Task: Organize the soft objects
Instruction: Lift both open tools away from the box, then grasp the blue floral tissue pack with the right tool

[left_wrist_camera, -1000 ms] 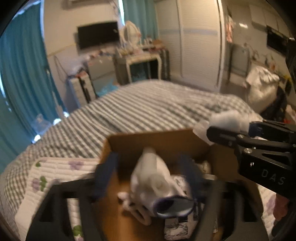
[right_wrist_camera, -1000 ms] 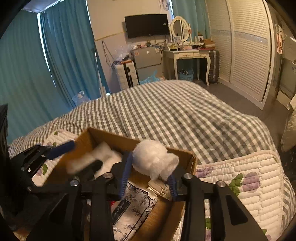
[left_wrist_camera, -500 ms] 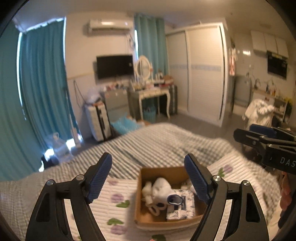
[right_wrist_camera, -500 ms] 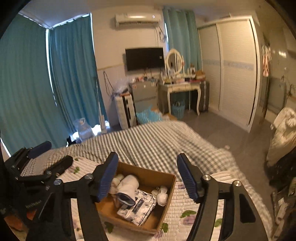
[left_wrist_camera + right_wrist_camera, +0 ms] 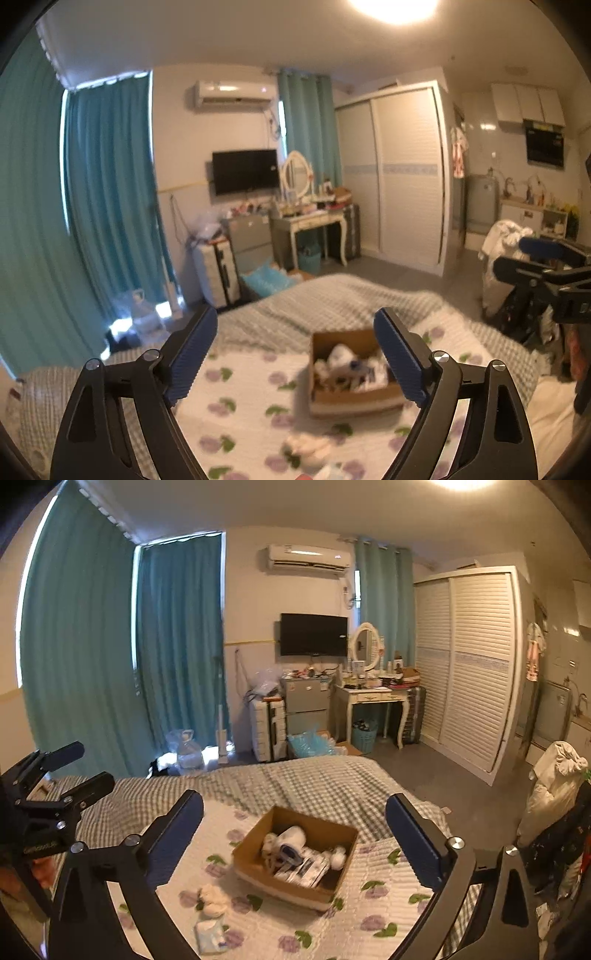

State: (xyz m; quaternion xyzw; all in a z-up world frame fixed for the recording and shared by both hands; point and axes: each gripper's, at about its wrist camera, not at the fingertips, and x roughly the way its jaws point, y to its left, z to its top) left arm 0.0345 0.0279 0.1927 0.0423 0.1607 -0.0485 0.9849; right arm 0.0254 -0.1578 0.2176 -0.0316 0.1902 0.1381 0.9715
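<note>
A brown cardboard box (image 5: 255, 877) sits on a floral quilt (image 5: 373, 904) on the bed, holding several white soft items and a patterned packet (image 5: 303, 867). The box (image 5: 351, 402) also shows in the left wrist view. A white fluffy item (image 5: 211, 901) and a pale tissue pack (image 5: 209, 936) lie on the quilt left of the box. My left gripper (image 5: 295, 362) is open and empty, high above the bed. My right gripper (image 5: 295, 842) is open and empty, also well above the box. Each gripper shows in the other's view, the right one (image 5: 535, 258) and the left one (image 5: 55, 771).
A grey checked bedspread (image 5: 314, 782) covers the bed's far half. Beyond it stand a suitcase (image 5: 267, 727), a small fridge (image 5: 306, 701), a dressing table (image 5: 373, 698), a wardrobe (image 5: 472, 672) and teal curtains (image 5: 177, 646). Piled bags and clothes (image 5: 554, 786) stand right.
Both grippers let go of their white soft items into the box, opened wide, and pulled back and up. The box now looks small and far below.
</note>
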